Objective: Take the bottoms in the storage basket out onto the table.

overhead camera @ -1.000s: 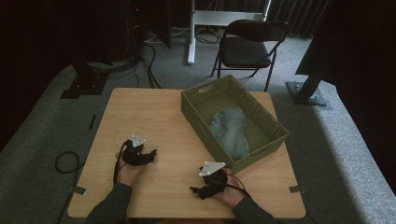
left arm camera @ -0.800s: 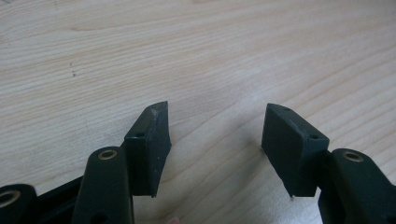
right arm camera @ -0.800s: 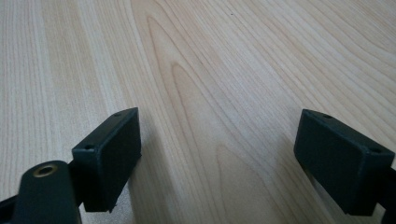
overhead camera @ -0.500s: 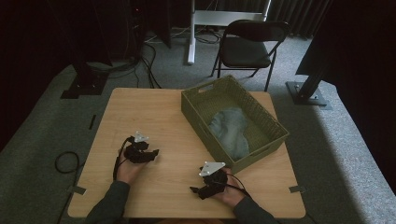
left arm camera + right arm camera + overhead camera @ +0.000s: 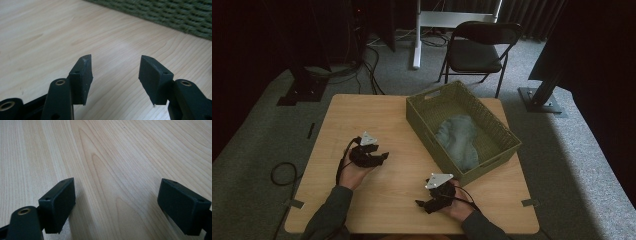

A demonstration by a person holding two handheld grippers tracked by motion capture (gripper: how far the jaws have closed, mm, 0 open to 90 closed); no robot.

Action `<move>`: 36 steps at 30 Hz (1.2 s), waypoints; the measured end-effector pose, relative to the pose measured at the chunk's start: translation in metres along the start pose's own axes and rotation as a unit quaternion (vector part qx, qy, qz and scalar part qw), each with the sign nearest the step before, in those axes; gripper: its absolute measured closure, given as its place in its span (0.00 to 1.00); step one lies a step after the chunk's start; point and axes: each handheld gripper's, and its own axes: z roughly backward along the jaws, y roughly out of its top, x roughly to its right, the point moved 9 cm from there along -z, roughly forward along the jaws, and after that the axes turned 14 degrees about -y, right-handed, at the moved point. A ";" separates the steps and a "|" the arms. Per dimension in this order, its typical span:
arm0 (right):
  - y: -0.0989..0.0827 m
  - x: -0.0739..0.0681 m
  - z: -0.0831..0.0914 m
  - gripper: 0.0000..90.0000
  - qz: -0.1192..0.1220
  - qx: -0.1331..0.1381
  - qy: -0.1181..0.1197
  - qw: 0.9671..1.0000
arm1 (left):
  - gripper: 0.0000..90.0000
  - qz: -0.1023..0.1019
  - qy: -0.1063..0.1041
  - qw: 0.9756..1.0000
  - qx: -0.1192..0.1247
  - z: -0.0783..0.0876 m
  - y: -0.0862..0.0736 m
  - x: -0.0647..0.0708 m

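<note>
The work looks to be at its start: both tools are empty and the likely object, a crumpled blue-grey cloth (image 5: 457,141), lies inside the woven olive-green rectangular basket (image 5: 422,116) that sits at an angle over the table's far right corner, reaching down the right edge.

The left gripper (image 5: 381,156) hangs above the pale wooden table (image 5: 362,112) near its left edge, pointing toward the basket. Its jaws have just been closing partway and now stand moderately spread, with nothing between them. In the left gripper view its black, matte, wedge-shaped pads (image 5: 82,77) frame bare wood, with the basket's ribbed weave across the top.

The right gripper (image 5: 424,205) rests low near the table's near edge, close to the basket's near corner, jaws spread wide and empty over smooth, fine-grained wood.

The next move probably calls for lifting a gripper over the basket's wall and coming down on a fold of the soft, limp cloth, which should bunch up and give rather than hold its shape.
</note>
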 end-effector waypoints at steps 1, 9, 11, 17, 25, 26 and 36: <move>0.000 0.000 0.000 0.17 0.000 0.000 0.000 1.000 | 0.50 -0.003 0.000 1.000 0.000 0.000 0.003 0.001; 0.000 0.000 0.000 0.17 0.000 0.001 0.000 1.000 | 0.53 -0.024 -0.016 1.000 -0.001 -0.002 0.022 0.010; 0.000 0.000 0.000 0.17 -0.001 0.000 0.000 1.000 | 0.53 -0.027 -0.021 0.999 -0.001 -0.002 0.027 0.013; 0.000 0.000 0.000 0.17 0.000 0.000 0.000 1.000 | 0.54 -0.045 -0.029 0.999 -0.003 -0.002 0.043 0.020; 0.000 0.000 0.000 0.17 -0.001 0.000 0.000 1.000 | 0.55 -0.057 -0.039 0.998 0.004 -0.003 0.063 0.028; 0.000 0.000 0.000 0.17 -0.001 0.000 0.000 1.000 | 0.54 -0.060 -0.039 0.997 0.004 -0.004 0.065 0.029; 0.000 0.000 0.000 0.17 -0.001 0.000 0.000 1.000 | 0.52 -0.080 -0.043 0.996 0.023 -0.003 0.097 0.034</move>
